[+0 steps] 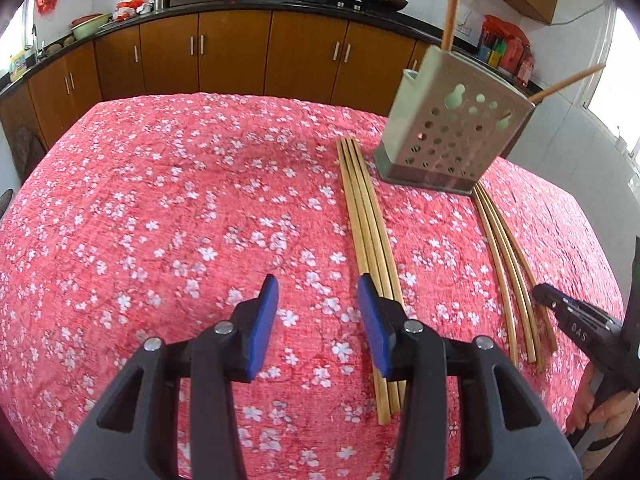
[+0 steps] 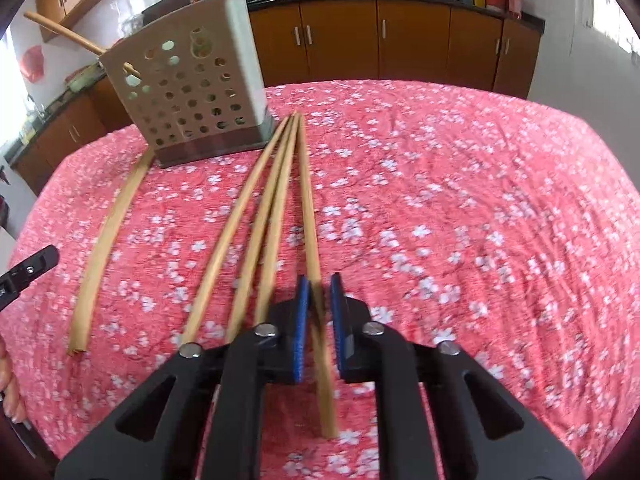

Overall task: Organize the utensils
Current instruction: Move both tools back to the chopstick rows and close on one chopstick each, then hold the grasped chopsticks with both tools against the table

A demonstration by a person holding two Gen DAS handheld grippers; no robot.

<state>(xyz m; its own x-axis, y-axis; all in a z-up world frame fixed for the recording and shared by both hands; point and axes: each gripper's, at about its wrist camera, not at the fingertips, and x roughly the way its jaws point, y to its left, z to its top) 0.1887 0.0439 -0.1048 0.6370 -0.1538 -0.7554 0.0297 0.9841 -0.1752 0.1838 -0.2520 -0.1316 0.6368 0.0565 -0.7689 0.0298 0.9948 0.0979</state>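
In the left wrist view, the left claw [image 1: 318, 292] hangs released over the desk [image 1: 160, 220], nothing between its blue pads [image 1: 267, 320]; the nearest bundle of chopsticks [image 1: 366, 240] lies just beside its right pad, running up to the holder [image 1: 452, 136]. The perforated holder stands on the far side of the desk with two sticks [image 1: 454, 4] poking out of it. A second bundle [image 1: 506, 264] lies right of the first, and the right claw [image 1: 538, 293] meets its near end. In the right wrist view, the right claw [image 2: 319, 292] is clenched on one chopstick [image 2: 306, 184], the rightmost of four fanned towards the holder [image 2: 192, 92]. The other bundle [image 2: 114, 220] lies well left, near the left claw [image 2: 48, 255].
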